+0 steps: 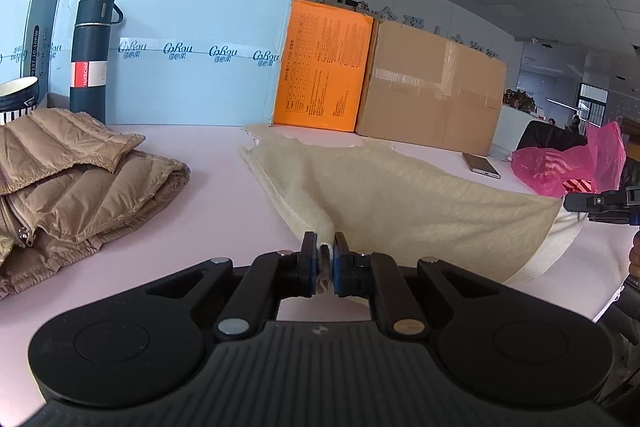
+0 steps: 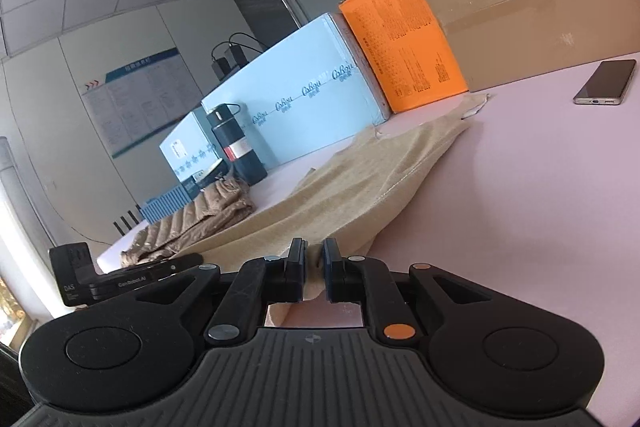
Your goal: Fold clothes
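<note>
A cream fleece garment [image 1: 400,199] lies spread on the pink table [image 1: 224,187], its near part lifted into a ridge. My left gripper [image 1: 326,247] is shut on a folded edge of it, with cloth pinched between the blue pads. In the right wrist view the same garment [image 2: 360,179] runs away toward the boxes. My right gripper [image 2: 316,251] is shut on its near edge, and a strip of cloth shows between the fingers. The view is rolled to one side. The left gripper's black body [image 2: 120,279] shows at the lower left.
A folded tan puffer jacket [image 1: 80,195] lies at the left. Behind it stand a dark flask [image 1: 90,59] and a bowl [image 1: 18,99]. Blue [image 1: 192,55], orange [image 1: 324,67] and cardboard [image 1: 432,95] boxes wall the back. A phone [image 1: 482,166] and pink bag [image 1: 568,163] sit at the right.
</note>
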`<state>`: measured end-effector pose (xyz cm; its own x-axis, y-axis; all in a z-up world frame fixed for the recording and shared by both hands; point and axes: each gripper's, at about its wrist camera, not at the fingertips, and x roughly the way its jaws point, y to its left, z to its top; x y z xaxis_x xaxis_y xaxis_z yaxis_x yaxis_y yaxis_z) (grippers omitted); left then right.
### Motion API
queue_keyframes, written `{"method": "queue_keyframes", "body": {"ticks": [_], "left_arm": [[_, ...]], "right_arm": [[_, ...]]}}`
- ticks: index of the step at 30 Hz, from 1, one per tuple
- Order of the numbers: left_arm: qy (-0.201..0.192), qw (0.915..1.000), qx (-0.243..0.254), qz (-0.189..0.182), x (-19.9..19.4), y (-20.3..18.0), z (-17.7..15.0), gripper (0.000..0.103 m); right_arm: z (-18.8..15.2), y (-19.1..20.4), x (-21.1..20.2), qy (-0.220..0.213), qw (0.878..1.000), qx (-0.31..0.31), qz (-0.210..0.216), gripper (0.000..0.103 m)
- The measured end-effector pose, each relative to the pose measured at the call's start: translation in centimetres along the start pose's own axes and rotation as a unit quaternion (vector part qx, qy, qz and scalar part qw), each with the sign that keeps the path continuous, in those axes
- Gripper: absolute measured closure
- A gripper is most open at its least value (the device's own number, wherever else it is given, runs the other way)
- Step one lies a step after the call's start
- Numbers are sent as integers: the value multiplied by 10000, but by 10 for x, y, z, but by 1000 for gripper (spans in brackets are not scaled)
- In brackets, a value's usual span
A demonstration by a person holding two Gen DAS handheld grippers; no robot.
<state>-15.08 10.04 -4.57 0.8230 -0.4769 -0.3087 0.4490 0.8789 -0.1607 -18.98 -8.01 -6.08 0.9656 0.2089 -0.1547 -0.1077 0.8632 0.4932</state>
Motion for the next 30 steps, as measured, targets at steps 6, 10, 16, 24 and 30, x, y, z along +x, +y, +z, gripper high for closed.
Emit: {"method": "queue_keyframes", "body": {"ticks": [6,10,16,24,30], "left_arm": [[-58,9999,148,32,-20,-2,1,96],[139,9989,338,291,-32,2,-9,96],[-168,9967,68,791,-63,18,-10,58],[-646,9882,863,1085,-53,3,46,16],[-889,9719,1855,1143,3,-33,120,0]], "right_arm": [[2,2,-20,-138,9999,43,33,94],[-7,2,-24,102,9996,-71,-245,92],[-19,-5,-44,-148,9968,-173,-771,44],[25,-10,-41,-537,9977,-247,-325,18],[97,15,-14,-944,9912,-928,-80,2]]}}
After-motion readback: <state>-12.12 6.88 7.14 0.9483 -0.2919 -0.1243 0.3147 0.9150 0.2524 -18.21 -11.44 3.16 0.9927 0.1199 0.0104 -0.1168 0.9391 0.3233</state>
